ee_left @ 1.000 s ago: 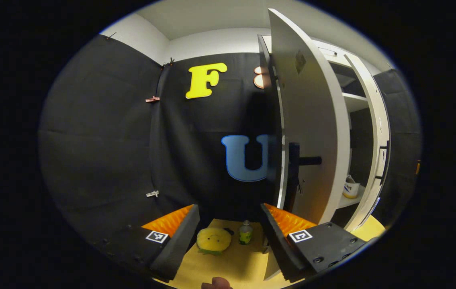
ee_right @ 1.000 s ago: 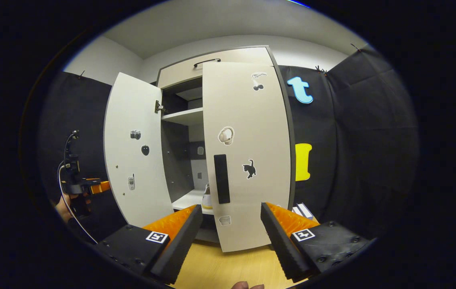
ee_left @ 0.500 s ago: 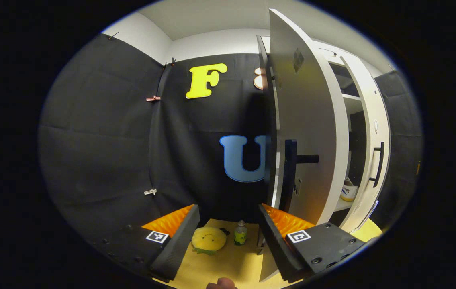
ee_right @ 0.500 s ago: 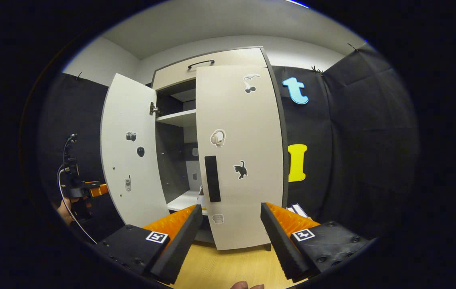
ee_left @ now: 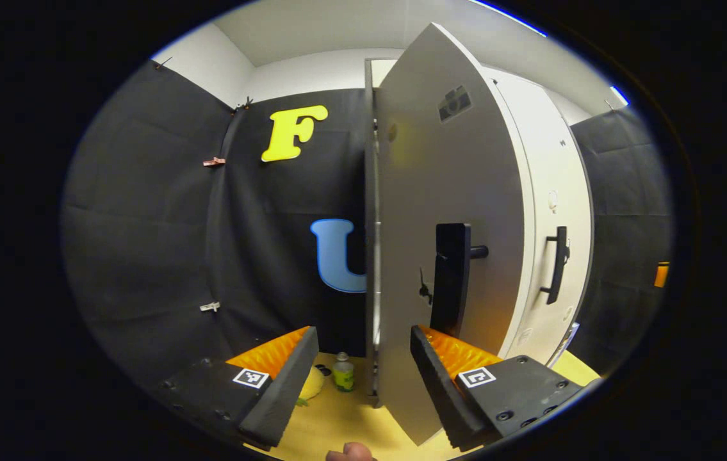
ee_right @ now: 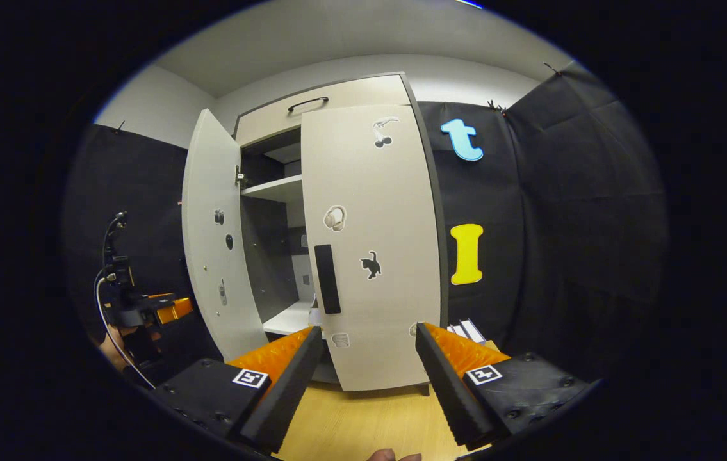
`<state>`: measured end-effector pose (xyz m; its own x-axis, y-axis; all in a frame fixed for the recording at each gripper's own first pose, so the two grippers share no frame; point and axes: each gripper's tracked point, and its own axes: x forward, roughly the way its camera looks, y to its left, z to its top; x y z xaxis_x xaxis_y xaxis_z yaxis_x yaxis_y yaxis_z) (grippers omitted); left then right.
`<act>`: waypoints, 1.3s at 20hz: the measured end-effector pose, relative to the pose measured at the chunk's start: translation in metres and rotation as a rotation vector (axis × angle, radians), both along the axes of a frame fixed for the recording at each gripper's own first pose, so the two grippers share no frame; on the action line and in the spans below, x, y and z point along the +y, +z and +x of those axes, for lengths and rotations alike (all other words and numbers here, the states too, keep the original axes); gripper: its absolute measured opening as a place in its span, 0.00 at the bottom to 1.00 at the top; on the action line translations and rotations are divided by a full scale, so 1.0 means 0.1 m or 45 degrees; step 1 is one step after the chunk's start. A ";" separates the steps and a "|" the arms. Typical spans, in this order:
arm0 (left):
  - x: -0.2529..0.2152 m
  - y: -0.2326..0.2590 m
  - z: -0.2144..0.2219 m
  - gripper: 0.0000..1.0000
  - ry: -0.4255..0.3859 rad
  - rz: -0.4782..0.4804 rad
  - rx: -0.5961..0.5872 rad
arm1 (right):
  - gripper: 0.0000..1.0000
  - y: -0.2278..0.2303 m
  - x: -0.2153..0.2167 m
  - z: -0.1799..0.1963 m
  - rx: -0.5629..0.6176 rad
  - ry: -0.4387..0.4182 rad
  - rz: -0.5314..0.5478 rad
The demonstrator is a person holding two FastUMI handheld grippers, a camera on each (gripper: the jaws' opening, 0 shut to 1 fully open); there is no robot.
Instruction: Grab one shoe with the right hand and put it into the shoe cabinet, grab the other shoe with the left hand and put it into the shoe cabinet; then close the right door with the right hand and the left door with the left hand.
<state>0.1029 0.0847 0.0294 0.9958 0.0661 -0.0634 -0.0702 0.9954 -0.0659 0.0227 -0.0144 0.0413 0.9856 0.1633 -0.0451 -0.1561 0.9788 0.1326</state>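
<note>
The shoe cabinet [ee_right: 331,96] stands on the wooden floor [ee_right: 363,416], its right door [ee_right: 376,243] about shut. The left door [ee_left: 446,211] hangs half open — a stiff, light hinged panel, best pushed near its black handle [ee_left: 451,278]. Left gripper [ee_left: 363,378] fingers are apart, the panel just ahead — right gripper [ee_right: 366,378] likewise apart.

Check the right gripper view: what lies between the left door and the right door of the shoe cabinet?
An open gap: the cabinet's dark inside, with an upper shelf between the left door and the right door.
</note>
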 end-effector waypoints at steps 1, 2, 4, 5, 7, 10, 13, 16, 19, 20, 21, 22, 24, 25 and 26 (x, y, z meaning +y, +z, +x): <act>-0.13 0.03 0.03 0.92 -0.021 -0.014 -0.009 | 0.96 0.00 -0.04 -0.01 0.003 -0.005 -0.002; -0.29 0.05 0.06 0.92 -0.045 -0.022 -0.018 | 0.96 -0.01 -0.07 -0.04 0.005 -0.010 -0.001; -0.60 0.07 0.07 0.93 -0.099 -0.026 -0.021 | 0.98 -0.01 -0.14 -0.07 0.011 -0.018 0.005; -0.73 0.08 0.06 0.94 -0.114 -0.013 -0.014 | 0.98 -0.02 -0.17 -0.07 0.013 -0.023 0.007; -0.94 0.10 0.03 0.93 -0.149 0.027 -0.013 | 0.98 -0.03 -0.22 -0.07 0.014 -0.035 0.009; -1.14 0.08 -0.09 0.93 -0.182 0.025 -0.008 | 0.98 -0.05 -0.29 -0.06 0.004 -0.059 -0.024; -1.23 0.10 -0.18 0.93 -0.191 -0.006 -0.003 | 0.98 -0.07 -0.26 -0.03 -0.005 -0.058 -0.065; -1.28 0.11 -0.29 0.93 -0.206 -0.008 -0.003 | 0.98 -0.04 -0.18 -0.02 -0.016 -0.040 -0.064; -1.25 0.15 -0.43 0.93 -0.204 -0.008 -0.009 | 0.98 0.01 -0.11 -0.02 -0.036 -0.034 -0.058; -1.22 0.16 -0.47 0.93 -0.199 -0.009 -0.015 | 0.98 0.02 -0.07 -0.02 -0.040 -0.030 -0.053; -1.20 0.18 -0.53 0.93 -0.194 -0.010 -0.023 | 0.98 0.04 -0.05 -0.02 -0.044 -0.026 -0.051; -1.18 0.19 -0.58 0.93 -0.190 -0.010 -0.028 | 0.98 0.05 -0.03 -0.01 -0.047 -0.026 -0.051; -1.13 0.22 -0.69 0.93 -0.182 -0.001 -0.036 | 0.98 0.07 0.02 -0.03 -0.055 -0.026 -0.049; -1.11 0.25 -0.75 0.93 -0.178 0.007 -0.045 | 0.98 0.08 0.05 -0.03 -0.060 -0.025 -0.050; -1.08 0.28 -0.79 0.93 -0.175 0.013 -0.053 | 0.98 0.08 0.08 -0.04 -0.064 -0.025 -0.057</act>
